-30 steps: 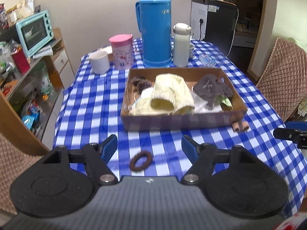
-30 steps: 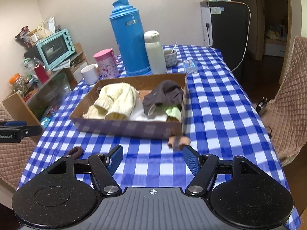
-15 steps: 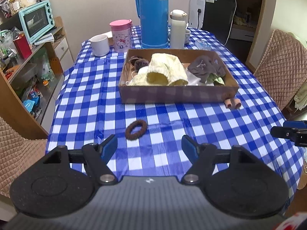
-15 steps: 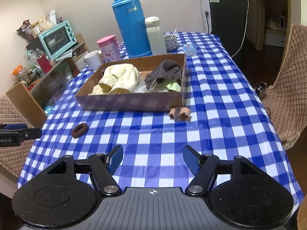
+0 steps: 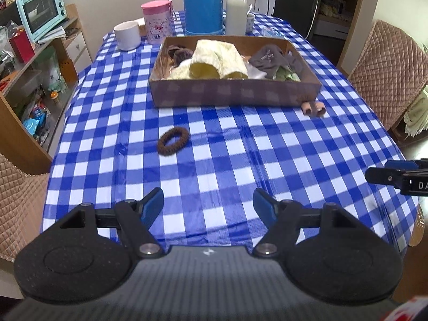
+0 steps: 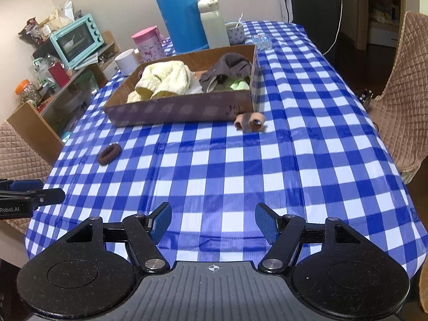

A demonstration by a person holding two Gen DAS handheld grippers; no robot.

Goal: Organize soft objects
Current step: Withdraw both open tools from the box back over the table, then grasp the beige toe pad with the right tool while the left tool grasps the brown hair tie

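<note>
A cardboard box [image 5: 235,95] [image 6: 182,111] on the blue checked table holds a cream knit piece [image 5: 216,58] [image 6: 164,79], a grey cloth [image 5: 272,58] [image 6: 227,69] and dark scrunchies [image 5: 179,53]. A brown scrunchie [image 5: 173,141] [image 6: 109,154] lies on the cloth in front of the box. A tan rolled sock pair [image 5: 313,108] [image 6: 250,122] lies by the box's right front corner. My left gripper [image 5: 208,207] is open and empty above the near table edge. My right gripper [image 6: 213,220] is open and empty, also near the front edge.
Behind the box stand a blue thermos [image 5: 203,2] [image 6: 179,13], a white flask [image 5: 236,9], a pink cup [image 5: 157,21] and a white mug [image 5: 127,35]. Quilted chairs [image 5: 388,64] [image 6: 404,85] flank the table. A shelf with a teal oven [image 5: 40,10] stands left.
Both grippers have pulled back from the box toward the near table edge. The scrunchie and the sock roll now lie farther ahead. Both stay open and empty.
</note>
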